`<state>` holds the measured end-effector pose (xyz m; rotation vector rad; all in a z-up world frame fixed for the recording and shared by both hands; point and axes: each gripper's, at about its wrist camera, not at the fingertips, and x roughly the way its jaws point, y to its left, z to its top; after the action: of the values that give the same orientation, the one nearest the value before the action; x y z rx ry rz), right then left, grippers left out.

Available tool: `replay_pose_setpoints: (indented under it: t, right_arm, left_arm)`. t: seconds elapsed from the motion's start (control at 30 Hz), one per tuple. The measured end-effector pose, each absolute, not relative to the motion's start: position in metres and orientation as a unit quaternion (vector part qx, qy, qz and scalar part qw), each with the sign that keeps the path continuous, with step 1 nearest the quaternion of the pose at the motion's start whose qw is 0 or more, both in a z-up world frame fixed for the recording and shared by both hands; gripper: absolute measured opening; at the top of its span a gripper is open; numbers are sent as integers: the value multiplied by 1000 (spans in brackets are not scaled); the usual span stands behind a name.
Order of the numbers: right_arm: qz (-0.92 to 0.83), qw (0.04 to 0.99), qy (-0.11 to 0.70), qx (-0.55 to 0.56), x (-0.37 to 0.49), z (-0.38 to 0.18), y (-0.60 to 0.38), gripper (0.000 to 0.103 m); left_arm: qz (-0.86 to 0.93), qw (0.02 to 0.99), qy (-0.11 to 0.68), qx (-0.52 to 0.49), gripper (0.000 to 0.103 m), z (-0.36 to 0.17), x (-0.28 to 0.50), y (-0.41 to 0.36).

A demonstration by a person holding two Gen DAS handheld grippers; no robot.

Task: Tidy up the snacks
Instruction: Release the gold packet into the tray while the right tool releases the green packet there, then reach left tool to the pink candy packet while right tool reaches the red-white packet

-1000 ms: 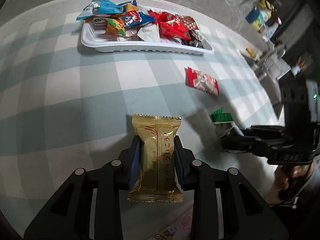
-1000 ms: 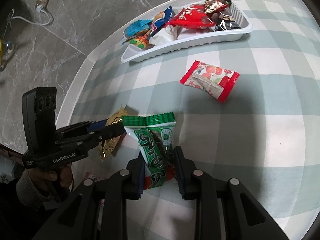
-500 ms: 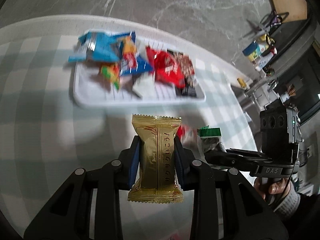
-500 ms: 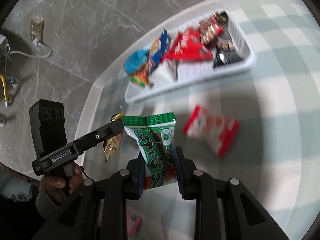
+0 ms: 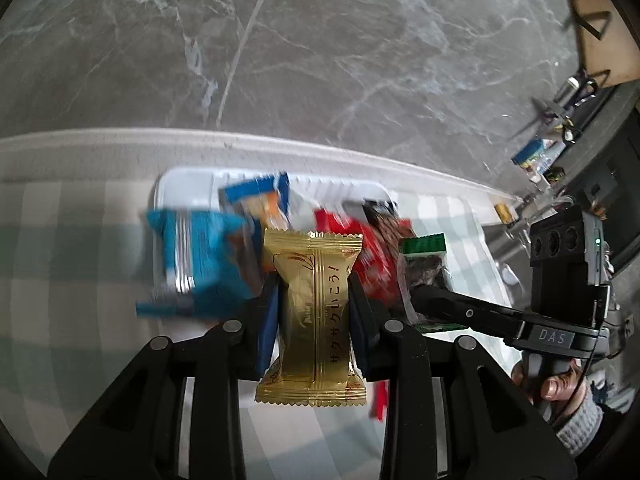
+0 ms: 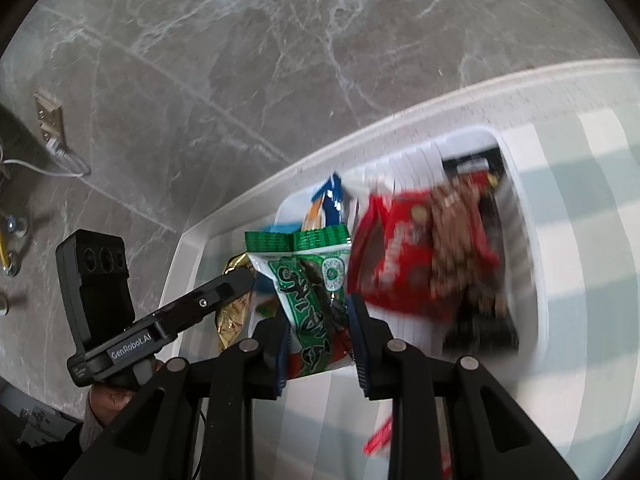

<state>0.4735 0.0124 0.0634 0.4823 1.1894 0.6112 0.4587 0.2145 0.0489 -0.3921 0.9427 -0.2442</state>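
Above the white tray (image 5: 182,188) of blurred snacks, the left gripper (image 5: 314,312) has its jaws closed on an upright gold packet (image 5: 314,316), while alongside it the right gripper (image 6: 318,334) clamps a green packet (image 6: 312,292).

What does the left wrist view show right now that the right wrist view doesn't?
Only the left wrist view: the full face of the gold snack packet held between the left gripper jaws, and a blurred light blue packet.

Only the right wrist view: the printed face of the green snack packet held in the right gripper, and a wall socket.

Both: the white tray of snacks, the checked tablecloth and both held packets.
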Motion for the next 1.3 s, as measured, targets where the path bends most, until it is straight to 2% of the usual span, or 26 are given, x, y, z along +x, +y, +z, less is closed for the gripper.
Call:
replay_pose_setpoints:
  t: [0.2, 0.4, 0.43, 0.47, 0.5, 0.8, 1.03, 1.3]
  right_arm:
    - [272, 766, 547, 201, 505, 57, 24, 29]
    - [265, 784, 540, 152, 516, 58, 36, 33]
    - [262, 790, 537, 138, 515, 60, 37, 34]
    - [262, 793, 534, 129, 514, 62, 38, 34]
    - [261, 796, 532, 123, 513, 63, 38, 34]
    - [272, 820, 499, 68, 480, 90, 28, 45]
    - [282, 817, 502, 17, 431, 98, 12, 50]
    - [284, 800, 529, 3, 378, 85, -1, 50]
  left_arm:
    - [-100, 864, 459, -180, 29, 37, 489, 219]
    - [-88, 870, 462, -147, 31, 30, 505, 214]
    - [-88, 873, 460, -139, 34, 30, 507, 213]
    - [-87, 874, 458, -135, 48, 30, 507, 211]
    - [-84, 878, 453, -127, 55, 32, 508, 211]
    - [-91, 899, 421, -75, 55, 56, 481, 195]
    - [-121, 904, 408, -22, 57, 79, 420, 177]
    - [-166, 885, 435, 8, 57, 69, 330, 165]
